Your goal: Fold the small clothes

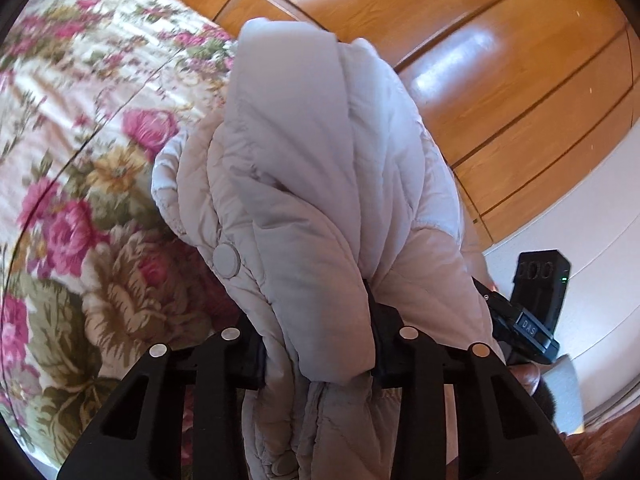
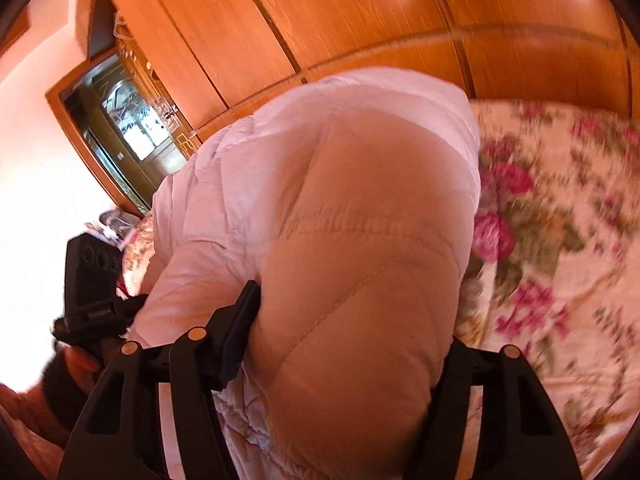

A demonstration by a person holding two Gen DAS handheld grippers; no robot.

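A pale quilted puffer jacket (image 1: 312, 152) hangs bunched up above the floral bedspread (image 1: 80, 160). My left gripper (image 1: 318, 344) is shut on a thick fold of it, and a round snap button (image 1: 226, 260) shows just left of the grip. In the right wrist view the same jacket (image 2: 340, 200) bulges up and fills the gap of my right gripper (image 2: 344, 344). Its left finger (image 2: 240, 320) presses into the padding, while the fabric hides the right fingertip. Both grippers hold the jacket close together, side by side.
The bed with its floral cover (image 2: 560, 240) lies below and beyond the jacket. Behind it stand wooden wardrobe doors (image 1: 480, 40), with a glass-panelled door (image 2: 120, 120) at the left. The black body of the right-hand tool (image 1: 536, 300) and a person's hand (image 2: 80, 364) show at the edges.
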